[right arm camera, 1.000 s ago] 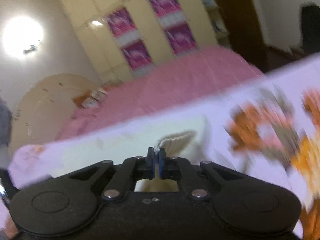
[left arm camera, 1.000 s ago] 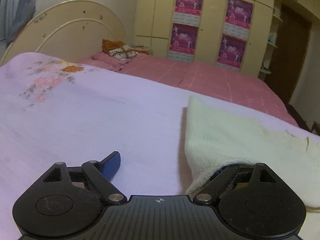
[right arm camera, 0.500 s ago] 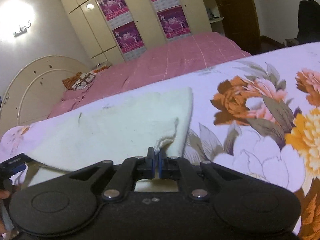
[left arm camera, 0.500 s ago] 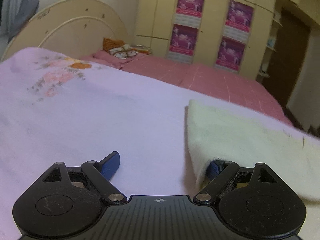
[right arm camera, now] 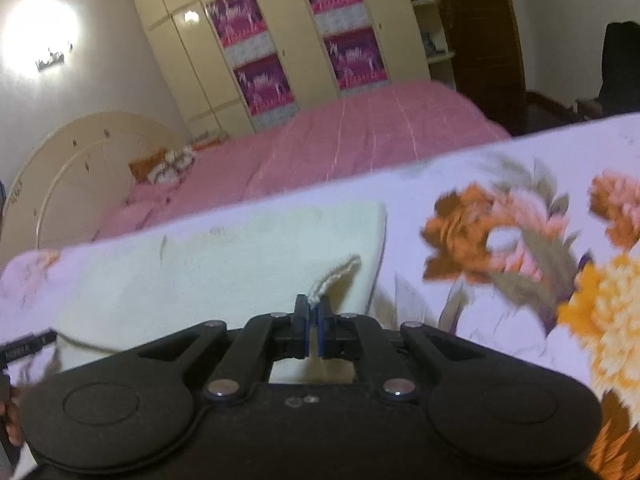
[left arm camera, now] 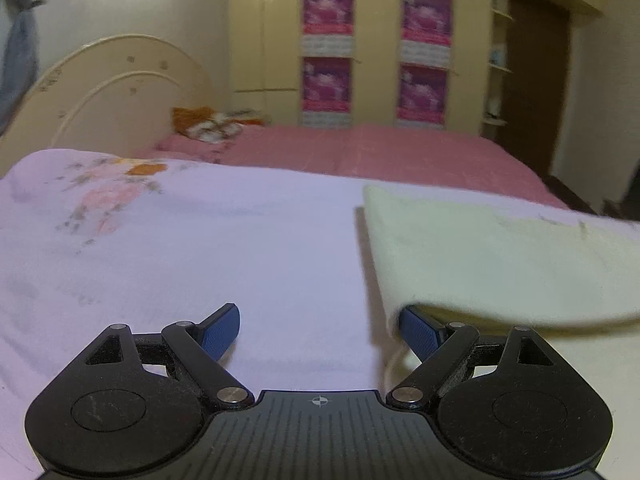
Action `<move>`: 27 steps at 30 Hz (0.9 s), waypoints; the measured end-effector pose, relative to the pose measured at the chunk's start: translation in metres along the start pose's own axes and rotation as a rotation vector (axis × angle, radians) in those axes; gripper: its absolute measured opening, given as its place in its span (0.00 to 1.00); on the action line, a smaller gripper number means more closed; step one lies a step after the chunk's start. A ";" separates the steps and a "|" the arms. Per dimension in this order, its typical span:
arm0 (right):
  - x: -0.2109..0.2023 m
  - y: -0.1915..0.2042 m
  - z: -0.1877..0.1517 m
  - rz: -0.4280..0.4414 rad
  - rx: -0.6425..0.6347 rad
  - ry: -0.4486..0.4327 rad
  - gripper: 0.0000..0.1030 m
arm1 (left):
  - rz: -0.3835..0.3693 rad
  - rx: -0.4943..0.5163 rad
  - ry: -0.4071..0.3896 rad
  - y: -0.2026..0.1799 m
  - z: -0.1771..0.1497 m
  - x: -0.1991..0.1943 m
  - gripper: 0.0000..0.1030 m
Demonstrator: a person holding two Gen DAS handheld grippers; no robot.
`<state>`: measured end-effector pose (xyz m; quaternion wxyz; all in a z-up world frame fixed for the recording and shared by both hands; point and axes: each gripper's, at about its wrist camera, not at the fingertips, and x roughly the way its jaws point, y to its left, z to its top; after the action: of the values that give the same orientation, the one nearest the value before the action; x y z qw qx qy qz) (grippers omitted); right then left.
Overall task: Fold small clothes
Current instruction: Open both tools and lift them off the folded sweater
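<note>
A cream towelling cloth (left arm camera: 500, 256) lies on the lilac flowered sheet (left arm camera: 200, 240), folded over itself. My left gripper (left arm camera: 320, 328) stands open just left of the cloth's near left corner. Its right pad (left arm camera: 418, 330) sits against the cloth's lifted edge, its left pad (left arm camera: 220, 330) over bare sheet, and nothing is between them. In the right wrist view the same cloth (right arm camera: 208, 264) spreads ahead and to the left. My right gripper (right arm camera: 311, 322) is shut on the cloth's near right corner, whose hem (right arm camera: 336, 274) sticks up past the pads.
A pink bed (left arm camera: 380, 152) with a cream arched headboard (left arm camera: 116, 92) and a patterned pillow (left arm camera: 208, 124) lies beyond the sheet. Wardrobes with purple posters (left arm camera: 328, 52) line the far wall. A dark doorway (left arm camera: 536, 92) is at the right. Large orange flowers (right arm camera: 520, 232) print the sheet on the right.
The left gripper has slid left off the cloth, so its right pad now shows at the cloth's edge. The right gripper has sunk a little, the cloth corner pinched throughout.
</note>
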<state>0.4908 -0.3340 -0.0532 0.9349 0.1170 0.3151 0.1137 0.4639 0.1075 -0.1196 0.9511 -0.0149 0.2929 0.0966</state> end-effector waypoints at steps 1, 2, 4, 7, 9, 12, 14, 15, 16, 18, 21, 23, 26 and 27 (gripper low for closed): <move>-0.003 -0.001 0.002 -0.001 0.000 -0.010 0.05 | -0.013 -0.003 -0.002 0.004 -0.003 -0.005 0.84; -0.003 -0.003 0.002 -0.006 -0.005 -0.009 0.05 | -0.020 -0.015 -0.013 0.007 -0.005 -0.009 0.84; 0.005 -0.007 -0.002 -0.026 -0.011 0.029 0.05 | -0.035 -0.065 -0.051 0.015 -0.007 -0.018 0.84; 0.009 -0.011 -0.010 -0.031 -0.001 0.049 0.05 | -0.061 -0.134 -0.104 0.018 -0.003 -0.023 0.83; 0.005 -0.010 -0.011 -0.025 0.012 0.041 0.05 | -0.090 -0.126 -0.114 0.013 0.002 -0.020 0.83; -0.002 -0.009 -0.014 -0.014 0.016 0.037 0.05 | -0.104 -0.096 -0.098 0.002 0.004 -0.013 0.83; 0.000 -0.009 -0.018 -0.021 0.006 0.057 0.05 | -0.119 -0.080 -0.093 -0.005 0.007 -0.008 0.83; 0.003 -0.009 -0.021 -0.035 -0.007 0.073 0.05 | -0.132 -0.073 -0.096 -0.011 0.009 -0.007 0.83; 0.005 -0.010 -0.022 -0.037 -0.004 0.080 0.05 | -0.146 -0.061 -0.102 -0.017 0.011 -0.007 0.83; 0.004 -0.009 -0.021 -0.034 0.001 0.075 0.05 | -0.175 -0.029 -0.115 -0.029 0.012 -0.009 0.83; 0.001 -0.008 -0.020 -0.039 -0.008 0.068 0.05 | -0.229 0.015 -0.119 -0.046 0.012 -0.007 0.83; 0.000 -0.008 -0.022 -0.045 -0.024 0.067 0.05 | -0.265 0.040 -0.086 -0.054 0.010 0.001 0.83; 0.001 -0.012 -0.022 -0.063 -0.022 0.068 0.13 | -0.259 0.125 0.025 -0.066 0.004 0.020 0.83; 0.000 -0.014 -0.021 -0.078 -0.005 0.062 0.24 | -0.251 0.141 -0.006 -0.066 0.009 0.012 0.83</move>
<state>0.4798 -0.3446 -0.0735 0.9288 0.0987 0.3478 0.0817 0.4917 0.0454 -0.1207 0.9553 0.0156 0.2919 -0.0441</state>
